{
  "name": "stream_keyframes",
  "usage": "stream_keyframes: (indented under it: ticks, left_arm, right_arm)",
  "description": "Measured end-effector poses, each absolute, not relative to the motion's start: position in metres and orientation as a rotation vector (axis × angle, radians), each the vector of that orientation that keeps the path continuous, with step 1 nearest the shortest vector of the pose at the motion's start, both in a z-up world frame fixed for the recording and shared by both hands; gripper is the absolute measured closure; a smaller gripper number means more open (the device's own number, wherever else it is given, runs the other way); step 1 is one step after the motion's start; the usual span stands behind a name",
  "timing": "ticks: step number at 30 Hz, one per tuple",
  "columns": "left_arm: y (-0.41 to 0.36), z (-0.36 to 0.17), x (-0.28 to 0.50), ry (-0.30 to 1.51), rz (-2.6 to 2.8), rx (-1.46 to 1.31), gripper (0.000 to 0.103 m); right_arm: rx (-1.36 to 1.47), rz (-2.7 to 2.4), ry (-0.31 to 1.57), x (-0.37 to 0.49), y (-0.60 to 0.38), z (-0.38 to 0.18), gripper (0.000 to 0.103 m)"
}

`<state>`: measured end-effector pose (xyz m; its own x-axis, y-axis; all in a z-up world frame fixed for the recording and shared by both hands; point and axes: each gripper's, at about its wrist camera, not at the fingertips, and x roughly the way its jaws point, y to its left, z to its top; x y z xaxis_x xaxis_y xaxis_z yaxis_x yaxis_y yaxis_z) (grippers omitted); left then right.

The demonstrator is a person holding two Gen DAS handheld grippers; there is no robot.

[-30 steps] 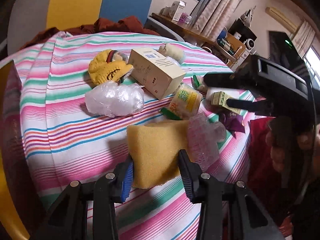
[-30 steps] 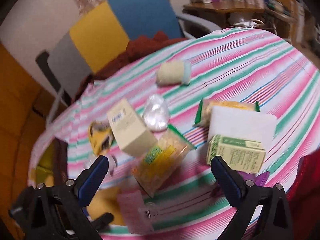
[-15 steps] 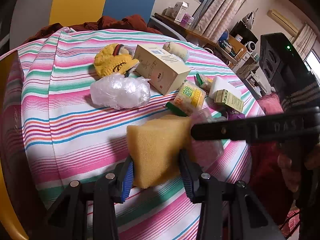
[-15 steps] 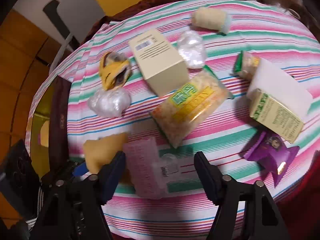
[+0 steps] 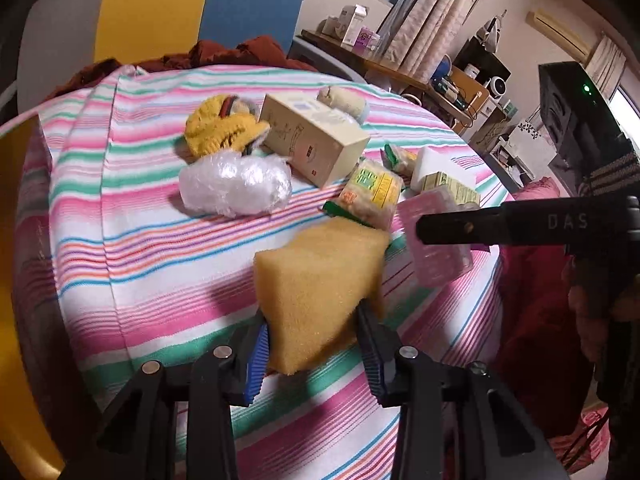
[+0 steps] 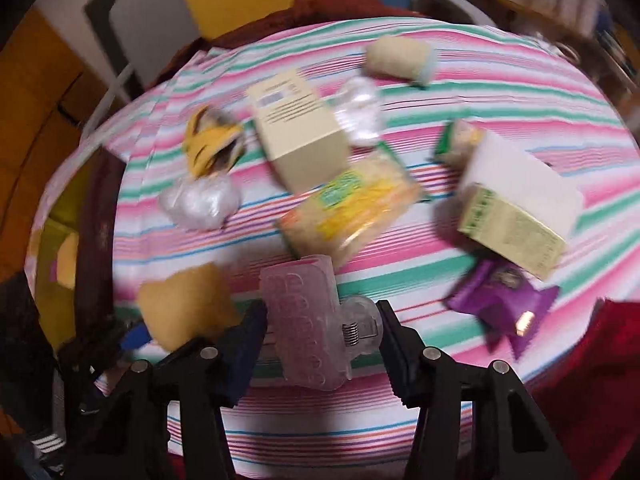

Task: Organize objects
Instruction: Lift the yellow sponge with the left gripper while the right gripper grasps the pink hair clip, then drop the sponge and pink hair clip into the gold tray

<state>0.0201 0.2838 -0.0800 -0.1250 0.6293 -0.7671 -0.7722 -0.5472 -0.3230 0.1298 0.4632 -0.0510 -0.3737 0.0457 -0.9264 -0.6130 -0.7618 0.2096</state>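
My left gripper (image 5: pixel 314 344) is shut on a yellow sponge (image 5: pixel 316 280) and holds it just above the striped tablecloth (image 5: pixel 120 240). The sponge also shows in the right wrist view (image 6: pixel 186 306), at the lower left. My right gripper (image 6: pixel 322 354) is open, its fingers on either side of a pink translucent hair clip (image 6: pixel 308 324) that lies near the table's front edge. In the left wrist view the right gripper's finger (image 5: pixel 500 226) crosses over the hair clip (image 5: pixel 436 240).
On the cloth lie a beige carton (image 6: pixel 296 136), a noodle packet (image 6: pixel 352 208), a green box (image 6: pixel 512 232) against a white block (image 6: pixel 524 184), a purple sachet (image 6: pixel 500 304), bubble wrap (image 5: pixel 236 188) and a yellow knit toy (image 5: pixel 220 128). A chair (image 5: pixel 180 12) stands behind.
My left gripper has lifted the sponge a little. My right gripper has come down and forward and has narrowed around the pink hair clip.
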Motion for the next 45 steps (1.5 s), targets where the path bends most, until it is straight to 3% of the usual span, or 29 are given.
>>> stream_keyframes:
  ticks: [12,23,38,45]
  left_arm:
    - [0.251,-0.029,0.028,0.143,1.927,-0.999,0.063]
    - [0.146,0.025,-0.009,-0.018,2.214,-0.922,0.063]
    - [0.007,-0.012,-0.046,-0.117,2.571,-1.101,0.062]
    - [-0.007,-0.024,-0.049,-0.158,2.596,-1.162,0.047]
  right_arm:
    - [-1.251,2.302,0.825,0.148,0.455,-0.027,0.048]
    - [-1.222,2.523,0.738,0.092,0.403,0.008,0.048]
    - [-1.360,2.783,0.578,-0.017,0.295,0.015,0.048]
    - [-1.449,2.778,0.507,-0.069,0.272,0.002,0.048]
